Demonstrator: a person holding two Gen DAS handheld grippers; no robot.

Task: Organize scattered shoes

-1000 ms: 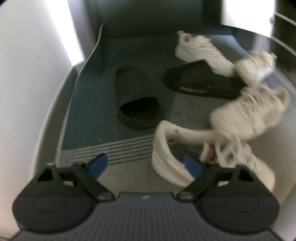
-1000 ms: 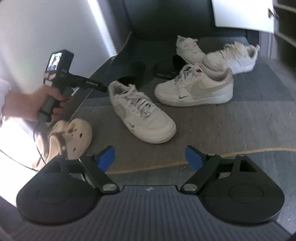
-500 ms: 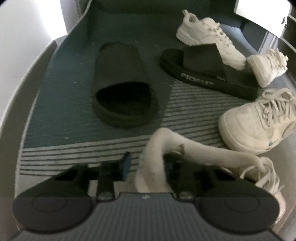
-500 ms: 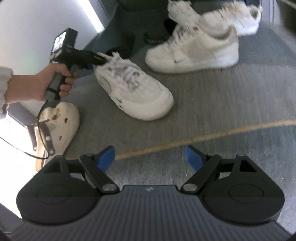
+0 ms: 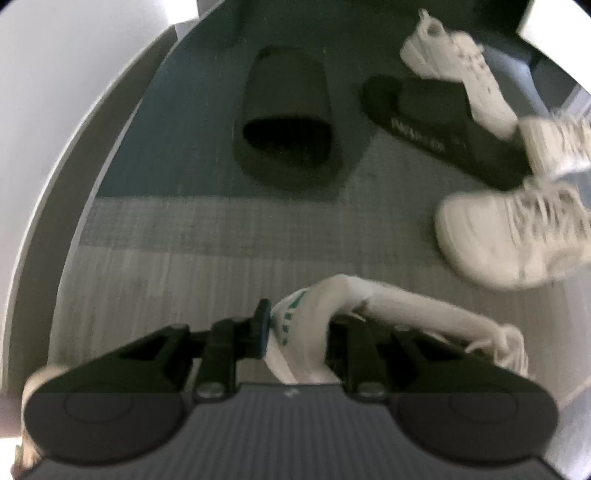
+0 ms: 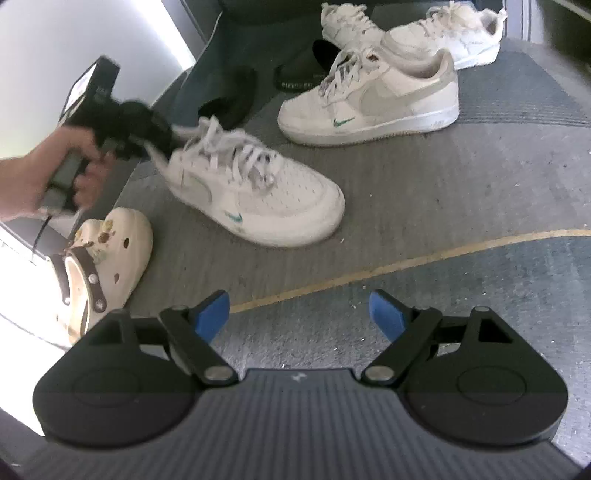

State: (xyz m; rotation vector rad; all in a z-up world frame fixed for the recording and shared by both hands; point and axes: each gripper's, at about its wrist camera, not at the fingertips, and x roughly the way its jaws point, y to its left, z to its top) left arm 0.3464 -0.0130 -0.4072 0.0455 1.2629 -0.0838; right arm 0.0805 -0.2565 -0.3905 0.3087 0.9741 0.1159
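My left gripper [image 5: 299, 328] points down and is shut on the heel of a white sneaker [image 5: 388, 306] with a green logo. In the right wrist view a hand holds that left gripper [image 6: 162, 140] at the heel of this sneaker [image 6: 258, 192], which sits on the grey carpet. Its matching sneaker [image 6: 369, 99] stands further back, side on. My right gripper [image 6: 299, 314] hangs open over bare carpet with nothing between its fingers.
Two black slides [image 5: 288, 129] [image 5: 443, 129] lie on the dark mat [image 5: 192, 147]. Two more white sneakers [image 6: 347, 26] [image 6: 447, 40] sit at the back. A cream clog [image 6: 110, 258] lies by the left wall. A yellow line [image 6: 406, 262] crosses the carpet.
My left gripper came down over the sneaker's heel and shut on it. The sneaker has shifted slightly. My right gripper sank a little and stayed open.
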